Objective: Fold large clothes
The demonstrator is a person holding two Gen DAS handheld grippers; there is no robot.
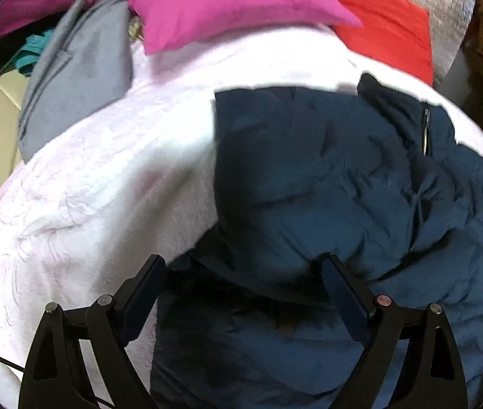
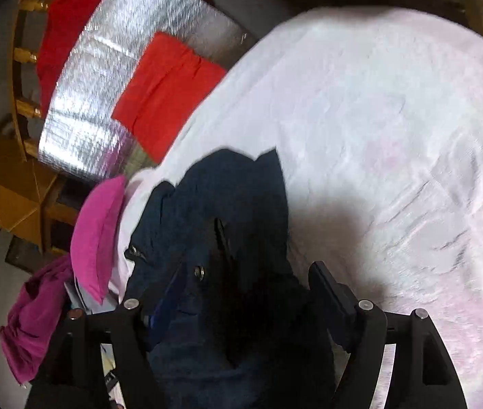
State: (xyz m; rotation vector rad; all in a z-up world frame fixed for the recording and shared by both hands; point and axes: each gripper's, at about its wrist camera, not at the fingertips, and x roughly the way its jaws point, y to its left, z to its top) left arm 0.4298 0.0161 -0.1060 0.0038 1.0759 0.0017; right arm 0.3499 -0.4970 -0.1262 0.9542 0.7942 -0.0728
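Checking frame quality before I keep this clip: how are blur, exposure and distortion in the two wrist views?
Left wrist view: strong fisheye bending, motion blur along the navy quilted jacket, white blanket nearly blown out. Right wrist view: the jacket is underexposed between the fingers, its shadow falls on the blanket, and the silver foil sheet glares.

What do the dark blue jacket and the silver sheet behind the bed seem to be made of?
Dark blue jacket: probably quilted synthetic shell with padding; it looks puffy, matte and finely creased, with a zipper. Silver sheet: apparently metallised foil insulation; it is shiny, with a fine embossed grain and bright glints.
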